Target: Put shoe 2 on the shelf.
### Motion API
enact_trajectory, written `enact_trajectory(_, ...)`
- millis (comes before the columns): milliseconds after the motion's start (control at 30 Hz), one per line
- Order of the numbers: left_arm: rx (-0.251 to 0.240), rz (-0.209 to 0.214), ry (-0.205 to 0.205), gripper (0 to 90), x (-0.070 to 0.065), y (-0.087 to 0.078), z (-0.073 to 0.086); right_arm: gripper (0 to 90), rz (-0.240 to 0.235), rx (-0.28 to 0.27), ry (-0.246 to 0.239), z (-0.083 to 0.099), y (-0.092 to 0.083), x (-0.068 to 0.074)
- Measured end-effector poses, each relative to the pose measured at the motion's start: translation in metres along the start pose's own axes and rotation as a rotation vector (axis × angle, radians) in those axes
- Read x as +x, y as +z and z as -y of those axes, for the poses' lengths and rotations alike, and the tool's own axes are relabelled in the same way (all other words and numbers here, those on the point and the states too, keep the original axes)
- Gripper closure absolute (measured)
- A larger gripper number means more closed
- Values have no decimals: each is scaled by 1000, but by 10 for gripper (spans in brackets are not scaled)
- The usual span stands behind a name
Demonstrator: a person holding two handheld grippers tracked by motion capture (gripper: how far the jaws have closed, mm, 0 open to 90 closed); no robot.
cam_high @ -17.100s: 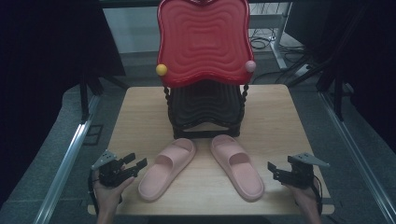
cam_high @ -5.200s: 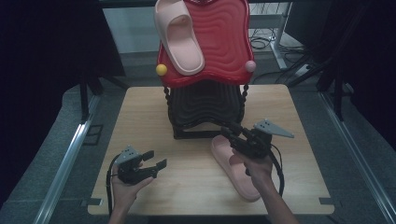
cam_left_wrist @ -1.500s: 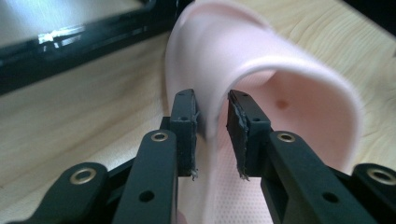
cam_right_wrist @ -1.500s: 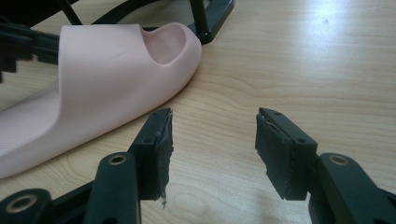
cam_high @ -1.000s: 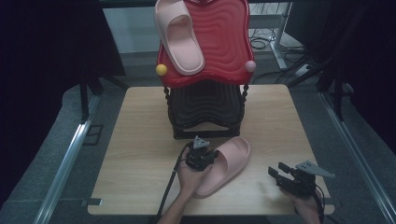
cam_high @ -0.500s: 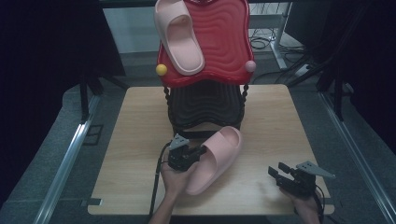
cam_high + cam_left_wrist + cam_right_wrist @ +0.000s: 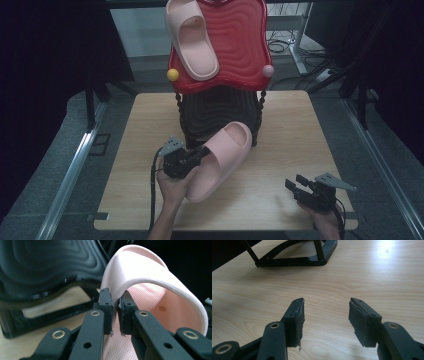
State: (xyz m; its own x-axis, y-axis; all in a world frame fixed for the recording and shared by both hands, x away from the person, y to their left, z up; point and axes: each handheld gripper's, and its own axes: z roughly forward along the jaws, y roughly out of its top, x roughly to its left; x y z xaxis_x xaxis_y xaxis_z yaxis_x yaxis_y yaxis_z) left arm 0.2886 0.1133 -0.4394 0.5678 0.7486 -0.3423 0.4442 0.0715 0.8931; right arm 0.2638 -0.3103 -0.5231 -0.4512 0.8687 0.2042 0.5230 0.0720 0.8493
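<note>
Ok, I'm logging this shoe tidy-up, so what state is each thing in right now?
Left gripper: fingers shut on the strap edge of the held slipper.
Held slipper: tilted, toe end raised toward the rack.
Other slipper: lying on the red top shelf.
Right gripper: open, nothing between its fingers, low over the table.

Left tool (image 7: pixel 200 152) clamped shut, right tool (image 7: pixel 296 184) gaping, low
</note>
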Motion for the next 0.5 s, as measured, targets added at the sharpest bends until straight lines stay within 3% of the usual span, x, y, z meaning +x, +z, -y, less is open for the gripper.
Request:
enact_trajectory(133, -47, -10, 40, 830, -9, -12, -28, 462, -7, 5, 9, 0, 1, 0)
enact_trajectory(167, -47, -10, 40, 831, -9, -12, -28, 462, -5, 2, 14, 0, 1, 0)
enact_trajectory(333, -99, -10, 66, 831, -20, -21, -61, 462, 0, -1, 17, -1, 0, 0)
enact_trajectory(400, -108, -10, 70, 830, -21, -22, -66, 462, 2, -2, 15, 0, 1, -1)
enact_trajectory(433, -127, -12, 78, 830, -25, -22, -77, 462, 2, 0, 14, 0, 2, -1)
enact_trajectory(500, -134, -12, 84, 831, -28, -22, -83, 462, 1, 4, 11, 0, 2, -1)
